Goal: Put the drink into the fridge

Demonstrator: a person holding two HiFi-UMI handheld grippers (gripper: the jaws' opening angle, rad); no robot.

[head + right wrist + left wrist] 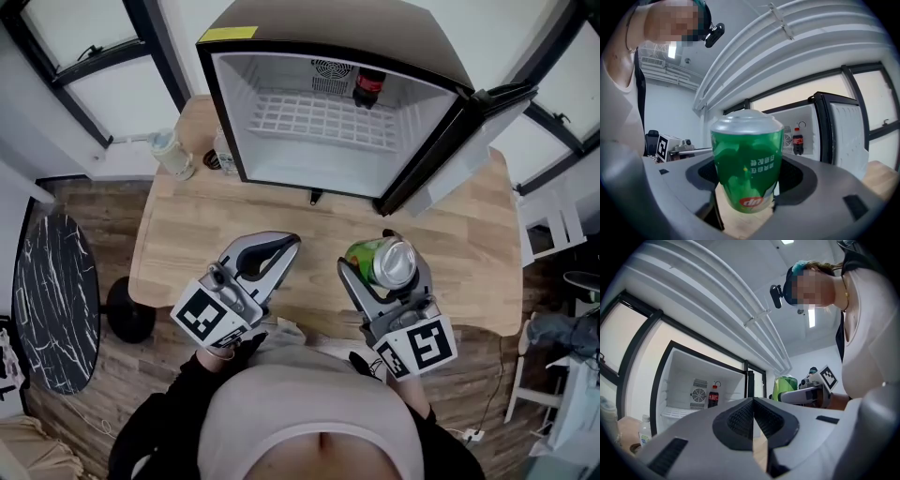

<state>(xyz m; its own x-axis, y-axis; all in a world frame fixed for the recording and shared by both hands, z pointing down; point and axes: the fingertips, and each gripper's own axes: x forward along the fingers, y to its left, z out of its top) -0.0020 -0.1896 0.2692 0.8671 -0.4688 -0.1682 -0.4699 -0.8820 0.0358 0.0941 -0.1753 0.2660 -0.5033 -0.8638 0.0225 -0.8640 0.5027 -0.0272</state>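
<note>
Holds a green can (747, 164) in the right gripper (382, 264), jaws pressed on its sides. Shows the print upside down, so probably carried bottom-up. Carries nothing in the left gripper (286, 244), jaws pressed together. Hovers with both in front of the fridge (300, 167), over the table (202, 225), well short of the open mouth.

Inside the fridge: a wire shelf (309, 117), bare at the front, and a cola bottle (367, 87) at the back right, near the fan.

Could clip the door (469, 141), open at the fridge's right, since the can sits on that side. Needs a line through the middle of the mouth. Could knock the cola bottle over if pushed too deep toward the back right. Might leave the can wobbling or tipped on the wire shelf if let go before the end rests flat across the bars. Might also lose the smooth round can if bumped on the fridge's rim.
</note>
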